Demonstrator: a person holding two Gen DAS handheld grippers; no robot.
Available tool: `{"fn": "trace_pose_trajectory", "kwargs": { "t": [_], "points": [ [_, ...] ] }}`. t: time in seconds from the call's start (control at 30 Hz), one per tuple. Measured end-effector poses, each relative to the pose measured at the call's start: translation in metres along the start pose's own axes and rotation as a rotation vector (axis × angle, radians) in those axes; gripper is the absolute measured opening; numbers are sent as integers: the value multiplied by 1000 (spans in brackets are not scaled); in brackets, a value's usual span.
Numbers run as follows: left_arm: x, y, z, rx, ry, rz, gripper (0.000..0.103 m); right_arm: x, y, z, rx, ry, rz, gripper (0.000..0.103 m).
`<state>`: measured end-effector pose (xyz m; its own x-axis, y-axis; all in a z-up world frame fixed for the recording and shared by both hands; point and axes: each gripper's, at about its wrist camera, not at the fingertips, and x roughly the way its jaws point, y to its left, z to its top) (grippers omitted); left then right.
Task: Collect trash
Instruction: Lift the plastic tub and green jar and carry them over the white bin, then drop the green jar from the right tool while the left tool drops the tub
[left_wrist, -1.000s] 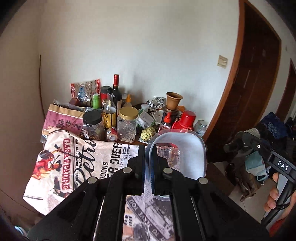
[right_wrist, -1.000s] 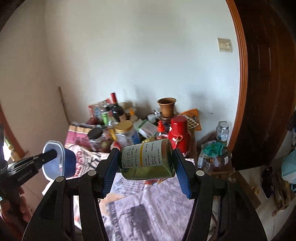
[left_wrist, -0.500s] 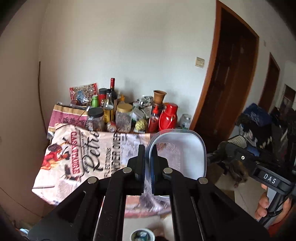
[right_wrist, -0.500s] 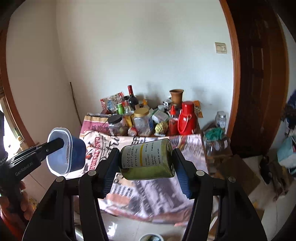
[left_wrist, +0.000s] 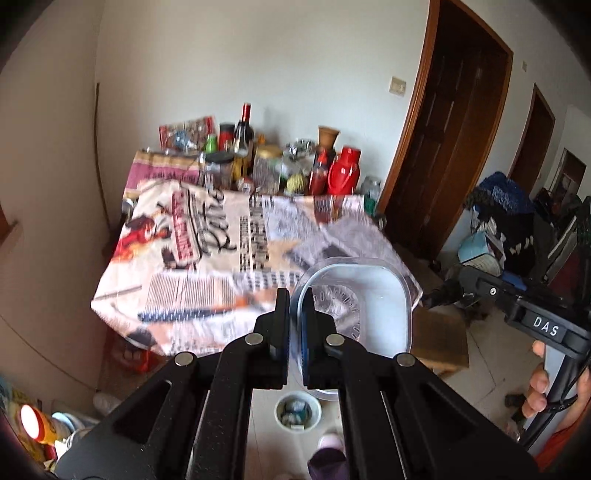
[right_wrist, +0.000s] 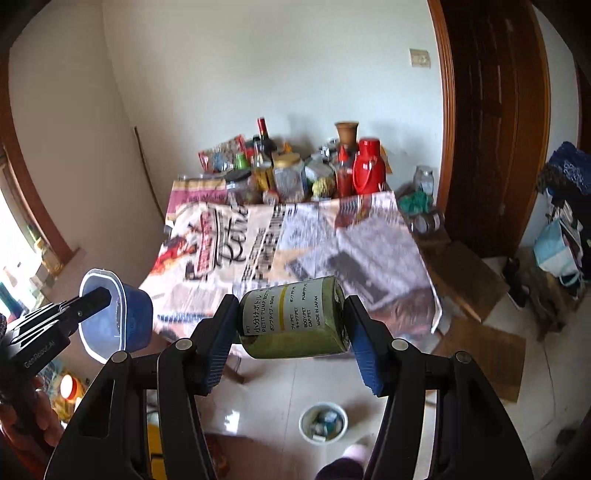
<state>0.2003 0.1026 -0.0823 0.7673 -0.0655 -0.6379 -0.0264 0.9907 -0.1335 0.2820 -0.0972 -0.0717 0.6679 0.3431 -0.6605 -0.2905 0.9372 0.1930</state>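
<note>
My left gripper (left_wrist: 294, 325) is shut on the rim of a clear plastic container (left_wrist: 369, 306) with a blue outside; in the right wrist view the same blue container (right_wrist: 122, 317) hangs at the left, clamped by the left gripper (right_wrist: 98, 297). My right gripper (right_wrist: 291, 325) is shut on a green bottle (right_wrist: 295, 319) with a white Japanese label, held sideways between the blue pads. A small white bin (right_wrist: 323, 422) with scraps inside stands on the floor below both grippers; in the left wrist view the bin (left_wrist: 297, 410) sits just under the fingers.
A table covered in newspaper (left_wrist: 221, 251) stands ahead, its far edge crowded with bottles, jars and a red flask (left_wrist: 343, 175). A brown door (left_wrist: 443, 140) is on the right, cardboard (right_wrist: 476, 332) lies on the tiled floor, and a slippered foot (right_wrist: 351, 452) is beside the bin.
Both grippers have pulled back from the table with their loads. The table has shrunk in view, and the floor with the white bin has come into sight below.
</note>
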Motion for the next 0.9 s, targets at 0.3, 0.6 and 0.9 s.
{"fn": "trace_pose_trajectory", "kwargs": {
  "t": [0.3, 0.6, 0.9],
  "points": [
    [55, 11, -62, -48, 178, 23, 3, 55, -8, -55, 4, 174, 7, 55],
    [161, 19, -143, -88, 361, 73, 3, 160, -43, -143, -39, 382, 19, 55],
    [270, 18, -242, -124, 469, 104, 3, 265, -87, -236, -52, 506, 21, 55]
  ]
}}
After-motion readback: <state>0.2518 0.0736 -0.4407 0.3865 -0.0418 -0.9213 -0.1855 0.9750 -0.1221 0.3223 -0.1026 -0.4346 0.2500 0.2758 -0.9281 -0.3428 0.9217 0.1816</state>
